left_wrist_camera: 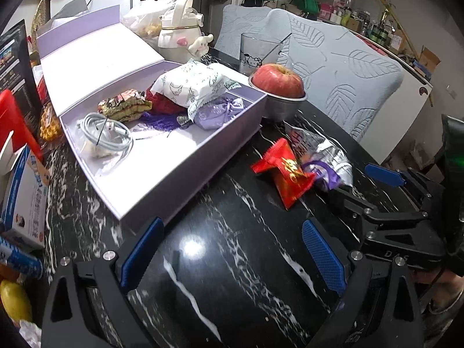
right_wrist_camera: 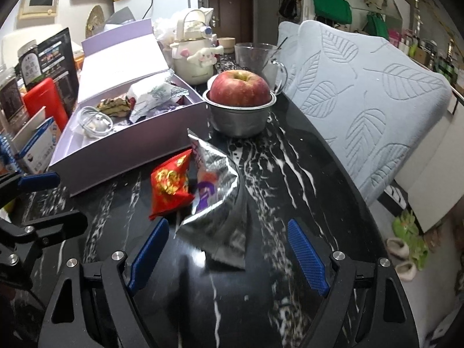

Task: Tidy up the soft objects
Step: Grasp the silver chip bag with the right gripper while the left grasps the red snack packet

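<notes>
A red snack packet [left_wrist_camera: 285, 171] [right_wrist_camera: 171, 185] and a crumpled silver-and-purple packet [left_wrist_camera: 324, 159] [right_wrist_camera: 214, 203] lie together on the black marble table [left_wrist_camera: 232, 275], beside an open lavender box [left_wrist_camera: 162, 174] [right_wrist_camera: 121, 156]. The box holds a white patterned pouch [left_wrist_camera: 191, 87], a purple sachet [left_wrist_camera: 217, 113], a gold-green pouch [left_wrist_camera: 124, 105] and a coiled white cable [left_wrist_camera: 107, 136]. My left gripper [left_wrist_camera: 232, 249] [right_wrist_camera: 49, 200] is open over bare table near the box's front corner. My right gripper [right_wrist_camera: 229, 249] [left_wrist_camera: 368, 185] is open, and the silver packet's near end lies between its fingers, untouched.
An apple in a metal bowl [left_wrist_camera: 278, 81] [right_wrist_camera: 240, 90] stands past the packets, with a glass cup [left_wrist_camera: 258, 52] and a cream kettle [left_wrist_camera: 177, 34] behind it. Chairs with pale blue leaf covers [right_wrist_camera: 362, 92] line the table's right edge. Boxes and jars [right_wrist_camera: 32, 92] crowd the left.
</notes>
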### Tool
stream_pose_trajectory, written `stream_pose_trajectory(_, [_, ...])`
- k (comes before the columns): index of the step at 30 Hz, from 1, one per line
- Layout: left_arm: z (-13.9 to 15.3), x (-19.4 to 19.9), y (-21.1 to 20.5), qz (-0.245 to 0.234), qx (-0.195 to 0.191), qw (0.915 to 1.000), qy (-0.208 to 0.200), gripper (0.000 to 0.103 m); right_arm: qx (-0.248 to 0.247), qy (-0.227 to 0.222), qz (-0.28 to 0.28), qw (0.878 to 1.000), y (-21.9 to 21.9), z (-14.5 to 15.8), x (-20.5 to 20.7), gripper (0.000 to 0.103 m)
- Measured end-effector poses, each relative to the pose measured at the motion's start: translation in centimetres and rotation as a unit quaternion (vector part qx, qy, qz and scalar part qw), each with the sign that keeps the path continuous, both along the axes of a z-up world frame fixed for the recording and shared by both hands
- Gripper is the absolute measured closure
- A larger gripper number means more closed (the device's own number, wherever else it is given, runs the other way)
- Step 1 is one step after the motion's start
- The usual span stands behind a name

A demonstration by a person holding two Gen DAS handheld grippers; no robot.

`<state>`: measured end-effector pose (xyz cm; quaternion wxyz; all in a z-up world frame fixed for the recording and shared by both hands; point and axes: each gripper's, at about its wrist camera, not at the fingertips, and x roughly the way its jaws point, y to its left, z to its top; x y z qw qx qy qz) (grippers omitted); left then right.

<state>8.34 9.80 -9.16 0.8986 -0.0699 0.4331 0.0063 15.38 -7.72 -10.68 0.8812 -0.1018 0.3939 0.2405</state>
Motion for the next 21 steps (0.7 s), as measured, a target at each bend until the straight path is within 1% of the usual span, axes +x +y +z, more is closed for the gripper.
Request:
stream_pose_trajectory(3, [-0.1,1.0,0.0,-0.003,0.006,1.0,-0.001,0.005,0.003,0.015,0.003,1.0,0.4,-0.6,1.1,0.019])
stream_pose_trajectory(5, [-0.2,1.7,-0.1,-0.009,0.008,0.9999,0.0,0.005,0.012,0.027,0.002,1.0,0.3,-0.8,1.7,0.027])
stream_pose_trajectory(6, [-0.3,2.0,-0.2,-0.012,0.008,0.9999,0.001,0.005,0.02,0.036,-0.002,0.999,0.1,-1.0,2.1,0.029])
stream_pose_trajectory(7, [-0.3,2.3,-0.4,-0.017,0.008,0.9998,0.0,0.005,0.024,0.041,-0.004,0.999,0.0,-1.0,2.4,0.035])
stream_pose_trajectory(8, [-0.3,2.6,-0.7,-0.022,0.009,0.9997,-0.001,0.005,0.031,0.046,-0.005,0.998,-0.2,-1.1,2.6,0.044])
stream_pose_trajectory(11, [-0.2,3.5,-1.6,-0.036,0.014,0.9992,-0.006,0.005,0.044,0.059,-0.008,0.997,-1.0,-1.2,3.2,0.058])
stream_pose_trajectory(15, [-0.4,5.0,-2.5,-0.049,0.002,0.9988,-0.004,0.005,0.049,0.06,-0.029,0.997,-2.3,-1.2,3.5,0.058])
stream_pose_trajectory(21, [-1.2,7.1,-3.8,-0.053,-0.012,0.9984,0.014,0.005,0.051,0.061,-0.065,0.995,-5.4,-1.1,3.7,0.058])
